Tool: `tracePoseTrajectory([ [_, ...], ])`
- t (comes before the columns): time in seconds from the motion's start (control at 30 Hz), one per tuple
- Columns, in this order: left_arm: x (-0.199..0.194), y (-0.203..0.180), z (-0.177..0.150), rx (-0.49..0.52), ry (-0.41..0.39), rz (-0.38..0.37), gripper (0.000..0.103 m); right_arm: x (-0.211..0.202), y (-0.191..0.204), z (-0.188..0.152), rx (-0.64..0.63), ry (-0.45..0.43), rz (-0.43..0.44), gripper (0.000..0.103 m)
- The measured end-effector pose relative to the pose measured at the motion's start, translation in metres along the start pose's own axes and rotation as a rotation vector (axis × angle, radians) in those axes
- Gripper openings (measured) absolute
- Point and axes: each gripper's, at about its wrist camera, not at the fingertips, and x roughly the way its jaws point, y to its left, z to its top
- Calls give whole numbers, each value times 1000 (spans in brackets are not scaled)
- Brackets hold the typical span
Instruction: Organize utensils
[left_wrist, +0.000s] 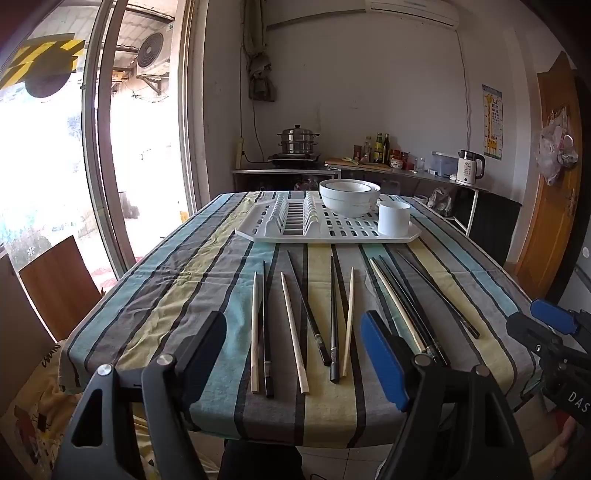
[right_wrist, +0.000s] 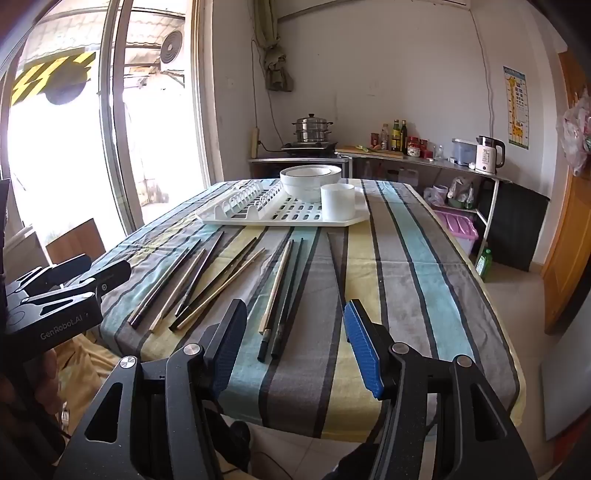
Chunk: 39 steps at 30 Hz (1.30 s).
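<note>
Several chopsticks, black (left_wrist: 334, 317) and pale wooden (left_wrist: 293, 330), lie spread side by side on the striped tablecloth (left_wrist: 207, 266); they also show in the right wrist view (right_wrist: 282, 291). A white drying rack (left_wrist: 325, 225) at the table's far end holds stacked white bowls (left_wrist: 349, 195) and a white cup (left_wrist: 393, 218). My left gripper (left_wrist: 295, 354) is open and empty above the near table edge, over the chopsticks' near ends. My right gripper (right_wrist: 295, 347) is open and empty, to the right, above the near ends of a group of three chopsticks.
A counter (left_wrist: 406, 171) behind the table carries a steel steamer pot (left_wrist: 298, 140), bottles (left_wrist: 380, 147) and a white kettle (left_wrist: 469, 168). A glass sliding door (left_wrist: 92, 166) is on the left, a wooden door (left_wrist: 554, 177) on the right. A wooden chair back (left_wrist: 59, 284) stands left.
</note>
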Motion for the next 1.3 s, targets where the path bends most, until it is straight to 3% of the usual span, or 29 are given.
tracePoseTrajectory([
  [0.6,-7,0,-5,-6,-54,-19,77,1,4,1,3,-2,5,56],
  [1.3,-7,-1,-8,-7,-58,-35,77,-3,2,2,3,-9,9,56],
])
